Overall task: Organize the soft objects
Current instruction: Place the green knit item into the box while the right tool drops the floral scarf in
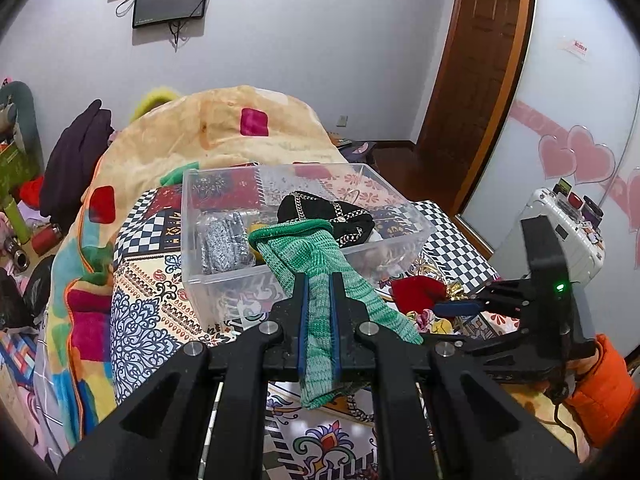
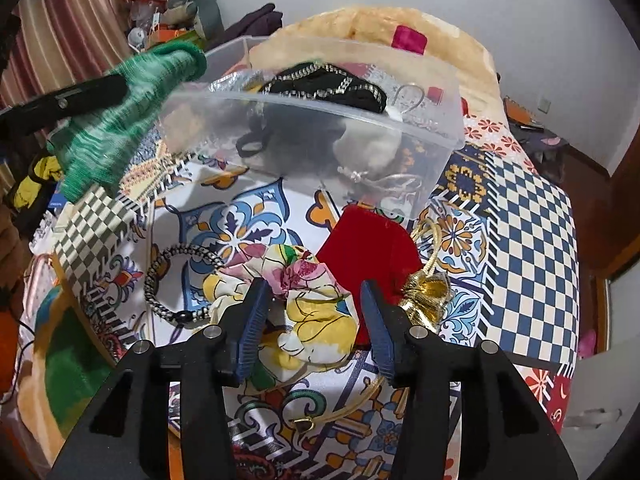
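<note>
My left gripper (image 1: pixel 318 280) is shut on a green knitted sock (image 1: pixel 316 256), held above the near wall of a clear plastic bin (image 1: pixel 208 276). In the right wrist view the sock (image 2: pixel 120 120) hangs at the bin's (image 2: pixel 440 120) left corner. A black pouch with a chain (image 1: pixel 324 212) and a silver packet (image 1: pixel 224 240) lie inside. My right gripper (image 2: pixel 313 286) is open just over a floral fabric scrunchie (image 2: pixel 304 312) on the patterned bedspread; its pads do not press it. A red pouch (image 2: pixel 368 248), a gold pouch (image 2: pixel 426 292) and a braided band (image 2: pixel 176 280) lie beside it.
A folded yellow blanket (image 1: pixel 224 128) is piled behind the bin. A white suitcase (image 1: pixel 560 232) stands to the right of the bed, near a wooden door (image 1: pixel 472 72). An orange sleeve (image 1: pixel 600 392) holds the right gripper (image 1: pixel 456 306). Clutter lines the bed's left side.
</note>
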